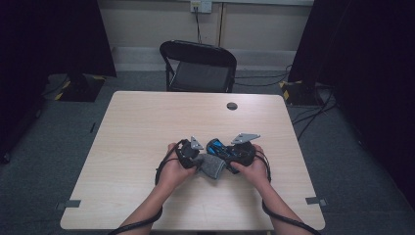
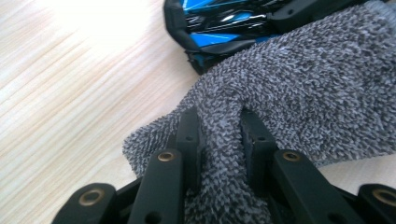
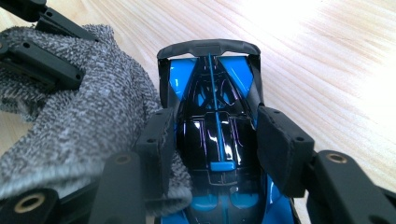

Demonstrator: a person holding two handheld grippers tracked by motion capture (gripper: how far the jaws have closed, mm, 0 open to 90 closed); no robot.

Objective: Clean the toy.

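A grey fuzzy cloth (image 1: 212, 165) lies bunched between both hands at the middle of the table. My left gripper (image 2: 219, 133) is shut on a fold of the cloth (image 2: 299, 84), which bulges up between its pads. A blue and black toy car (image 3: 212, 116) sits between the jaws of my right gripper (image 3: 212, 140), which are closed on the car's sides. The cloth (image 3: 79, 116) drapes against the car's left side, with the left gripper (image 3: 37, 56) seen at the upper left. In the high view the left gripper (image 1: 188, 154) and right gripper (image 1: 235, 152) nearly touch, and the car (image 1: 218, 146) shows between them.
The wooden table (image 1: 147, 127) has a small dark round cap (image 1: 232, 105) near its far edge. A black folding chair (image 1: 200, 66) stands behind the table. Tape marks sit at the near corners (image 1: 68, 203).
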